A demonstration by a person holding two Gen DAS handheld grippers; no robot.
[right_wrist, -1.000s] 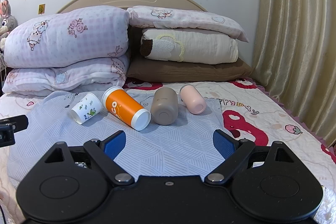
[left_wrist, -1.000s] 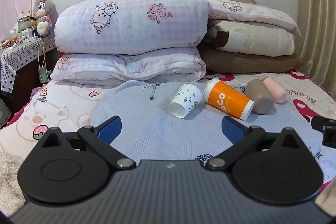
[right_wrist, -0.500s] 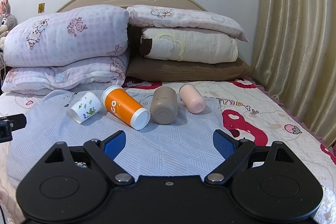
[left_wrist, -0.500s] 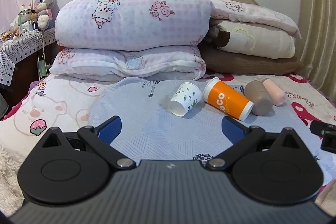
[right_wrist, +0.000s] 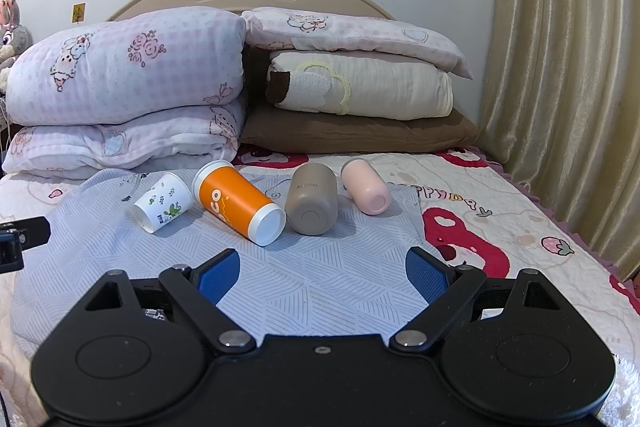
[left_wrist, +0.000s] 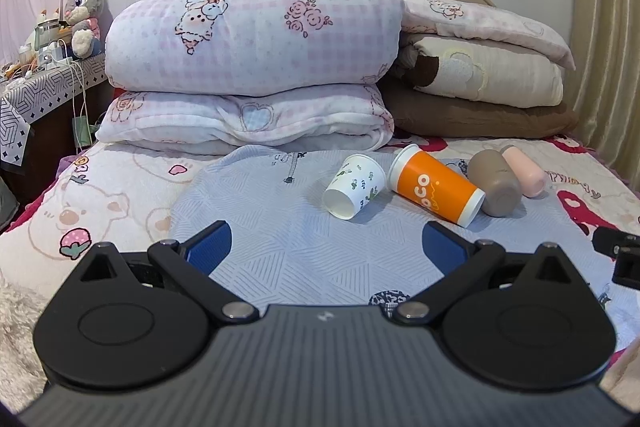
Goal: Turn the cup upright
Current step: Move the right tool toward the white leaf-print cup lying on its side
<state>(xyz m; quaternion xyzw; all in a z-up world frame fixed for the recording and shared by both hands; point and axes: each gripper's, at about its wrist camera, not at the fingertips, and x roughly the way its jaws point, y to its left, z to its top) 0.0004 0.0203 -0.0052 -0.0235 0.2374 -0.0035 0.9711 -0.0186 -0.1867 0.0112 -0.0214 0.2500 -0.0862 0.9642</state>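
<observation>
Several cups lie on their sides in a row on a pale blue mat [left_wrist: 288,247] on the bed: a small white paper cup with leaf print [left_wrist: 354,185] [right_wrist: 162,202], a tall orange cup [left_wrist: 434,185] [right_wrist: 238,202], a brown tumbler [left_wrist: 495,183] [right_wrist: 313,199] and a pink tumbler [left_wrist: 525,171] [right_wrist: 366,187]. My left gripper [left_wrist: 326,245] is open and empty, short of the white cup. My right gripper [right_wrist: 322,273] is open and empty, short of the brown tumbler.
Folded quilts and pillows [left_wrist: 252,67] are stacked at the headboard behind the cups. A bedside table with a plush rabbit [left_wrist: 82,7] stands at the far left. A curtain [right_wrist: 560,67] hangs along the right side of the bed.
Both grippers have crept a little forward toward the cups and the left view has tilted slightly. The cups have not moved and both grippers stay open.
</observation>
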